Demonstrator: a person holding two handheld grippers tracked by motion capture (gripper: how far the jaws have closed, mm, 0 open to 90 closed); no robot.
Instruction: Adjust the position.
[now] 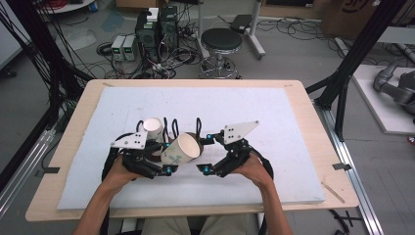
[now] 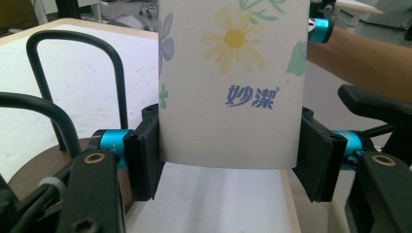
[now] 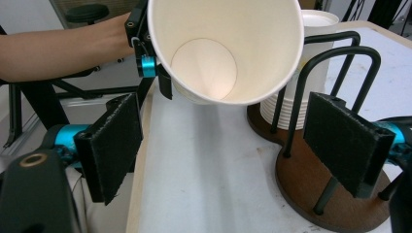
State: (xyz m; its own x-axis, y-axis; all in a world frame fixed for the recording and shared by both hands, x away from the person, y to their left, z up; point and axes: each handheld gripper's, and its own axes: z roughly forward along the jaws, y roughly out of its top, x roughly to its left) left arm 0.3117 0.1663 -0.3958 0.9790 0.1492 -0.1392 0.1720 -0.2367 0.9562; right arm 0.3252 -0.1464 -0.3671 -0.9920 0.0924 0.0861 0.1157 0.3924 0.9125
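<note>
My left gripper (image 1: 166,156) is shut on a white paper cup (image 1: 181,151) with a flower print, tilted so its mouth points to the right. In the left gripper view both pads clamp the cup (image 2: 233,82) near its base. My right gripper (image 1: 206,152) stands open just right of the cup's mouth, touching nothing. In the right gripper view the cup's empty inside (image 3: 228,48) faces me above the open pads (image 3: 114,145). A stack of paper cups (image 1: 152,128) stands in a black wire rack (image 3: 335,53) on a brown base (image 3: 340,204).
A white foam mat (image 1: 274,112) covers the wooden table (image 1: 73,127). The person's forearms come in from the near edge. On the floor beyond the table are a black stool (image 1: 221,41), computer boxes (image 1: 156,29) and loose cables. Black frame posts (image 1: 350,63) stand at the right.
</note>
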